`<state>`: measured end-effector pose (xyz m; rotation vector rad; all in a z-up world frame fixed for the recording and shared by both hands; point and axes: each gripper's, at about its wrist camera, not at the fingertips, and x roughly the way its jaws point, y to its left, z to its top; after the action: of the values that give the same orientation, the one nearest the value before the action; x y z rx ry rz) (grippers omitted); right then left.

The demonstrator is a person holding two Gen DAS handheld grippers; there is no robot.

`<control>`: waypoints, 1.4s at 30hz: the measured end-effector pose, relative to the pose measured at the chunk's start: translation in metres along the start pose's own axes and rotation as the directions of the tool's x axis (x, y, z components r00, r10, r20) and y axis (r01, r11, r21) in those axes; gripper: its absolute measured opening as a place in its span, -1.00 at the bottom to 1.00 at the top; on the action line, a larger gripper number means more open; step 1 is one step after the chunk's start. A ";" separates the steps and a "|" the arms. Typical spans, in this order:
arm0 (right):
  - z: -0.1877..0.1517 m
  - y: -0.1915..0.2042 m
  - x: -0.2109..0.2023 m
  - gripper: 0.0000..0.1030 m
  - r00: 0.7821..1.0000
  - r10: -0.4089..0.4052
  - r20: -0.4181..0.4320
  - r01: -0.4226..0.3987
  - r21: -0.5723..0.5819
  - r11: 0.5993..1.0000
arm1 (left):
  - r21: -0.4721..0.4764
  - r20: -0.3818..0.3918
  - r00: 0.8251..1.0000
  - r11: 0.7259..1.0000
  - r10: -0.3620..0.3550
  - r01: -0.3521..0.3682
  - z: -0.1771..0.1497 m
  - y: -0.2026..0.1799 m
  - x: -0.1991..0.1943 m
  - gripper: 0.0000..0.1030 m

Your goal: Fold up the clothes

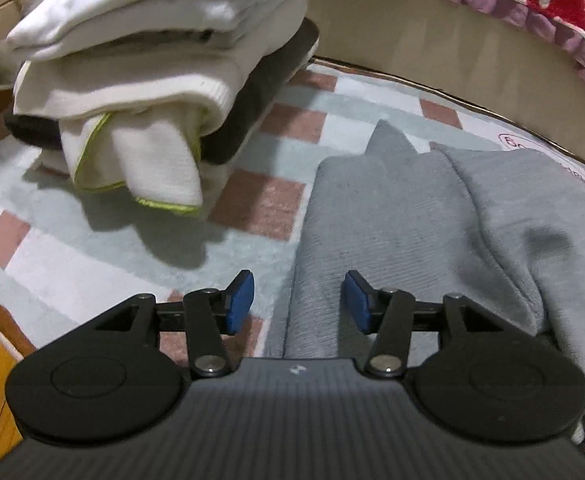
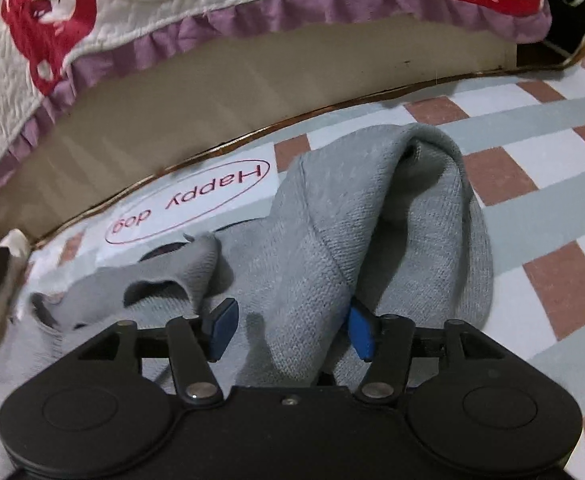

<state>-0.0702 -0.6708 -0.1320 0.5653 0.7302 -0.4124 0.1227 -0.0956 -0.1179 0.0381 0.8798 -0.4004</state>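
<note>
In the left wrist view we see the left gripper [image 1: 298, 302] with its blue pads spread wide, holding nothing, poised over the near edge of the grey knit sweater [image 1: 432, 220] that fills the lower right of the frame on the checked mat [image 1: 104, 240]. A stack of folded white clothes [image 1: 140, 60] sits at upper left. In the right wrist view the right gripper [image 2: 288, 330] also stands spread, a raised fold of the grey knit sweater [image 2: 372, 220] bunched between its pads at centre. A "Happy dog" label [image 2: 188, 202] lies at centre left, a quilted bedspread [image 2: 152, 8] above.
</note>
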 end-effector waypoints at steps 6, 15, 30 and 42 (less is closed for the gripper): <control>0.005 -0.004 0.013 0.24 1.000 0.011 0.028 -0.012 0.039 0.999 | -0.046 -0.050 0.990 0.991 -0.131 0.129 -0.003 0.004 0.013 0.18; 0.001 -0.005 0.031 0.36 0.992 0.012 0.125 -0.015 0.022 1.000 | 0.164 0.000 0.998 0.985 -0.060 0.059 0.012 -0.040 0.026 -0.85; 0.017 0.023 -0.096 -0.91 0.903 0.091 0.419 -0.025 -0.160 0.987 | 0.269 0.624 0.778 0.915 0.072 -0.300 0.064 -0.116 -0.158 -0.85; 0.061 0.047 -0.240 -0.92 0.746 0.175 0.642 -0.022 -0.240 0.971 | 0.207 0.819 0.574 0.929 0.008 -0.307 0.104 -0.127 -0.302 -0.85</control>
<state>-0.1772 -0.6338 0.0936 0.2114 0.0473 -0.3914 -0.0169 -0.1352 0.1932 0.2291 -0.1318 -0.3348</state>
